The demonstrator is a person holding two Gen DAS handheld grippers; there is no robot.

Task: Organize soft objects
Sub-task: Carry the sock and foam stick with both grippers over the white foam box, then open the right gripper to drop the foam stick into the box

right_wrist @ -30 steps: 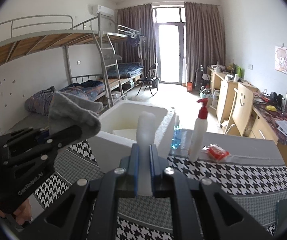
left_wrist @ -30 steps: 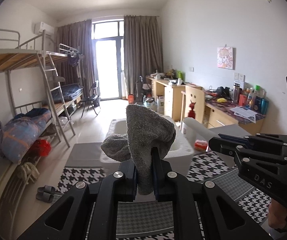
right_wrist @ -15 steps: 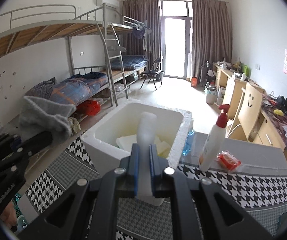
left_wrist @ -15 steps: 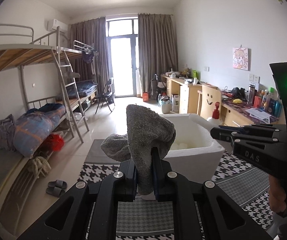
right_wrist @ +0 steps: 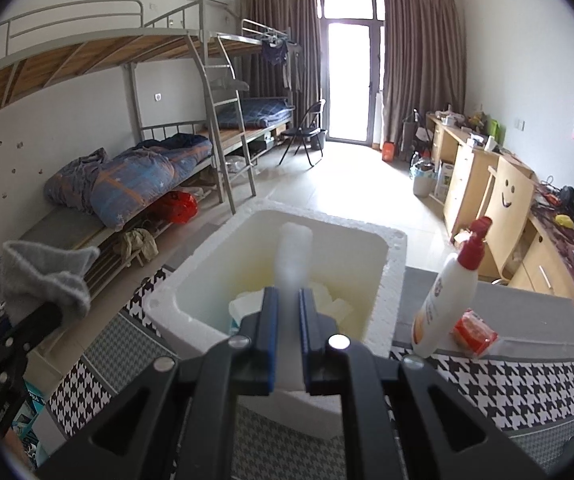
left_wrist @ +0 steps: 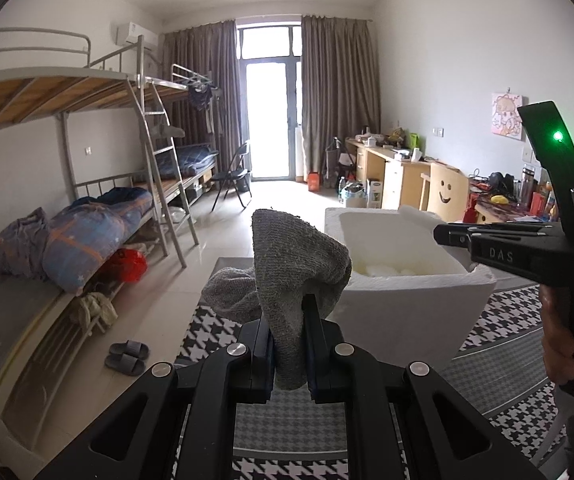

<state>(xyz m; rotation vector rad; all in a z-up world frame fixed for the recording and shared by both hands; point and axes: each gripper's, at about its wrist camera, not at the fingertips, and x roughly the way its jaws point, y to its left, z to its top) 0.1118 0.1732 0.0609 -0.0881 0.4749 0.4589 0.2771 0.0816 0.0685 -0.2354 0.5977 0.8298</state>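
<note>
Landmark for all positions: the white foam box sitting on the houndstooth tablecloth.

Left gripper: its jaws are pinching tight on a grey sock. The sock's lower end is hanging down between the pads, and the rest is standing up above the fingertips and flopping over to the left in a bunched fold. In the left wrist view the sock is sitting just left of the box's near left corner, short of the rim and not over the opening. In the right wrist view the same sock and the left gripper are showing well to the left of the box, off past the table edge.

Right gripper: its jaws are clamping narrowly on a white foam piece, a pale rounded column. The piece is rising straight up out of the fingertips and is lining up over the box's open cavity. Pale pieces are lying on the box floor beneath it; what they are cannot be told. In the left wrist view the right gripper is reaching over the box's right rim, with a hand wrapping its handle.

A white pump bottle with a red top is standing just right of the box, and a small red packet is lying beside its base.
</note>
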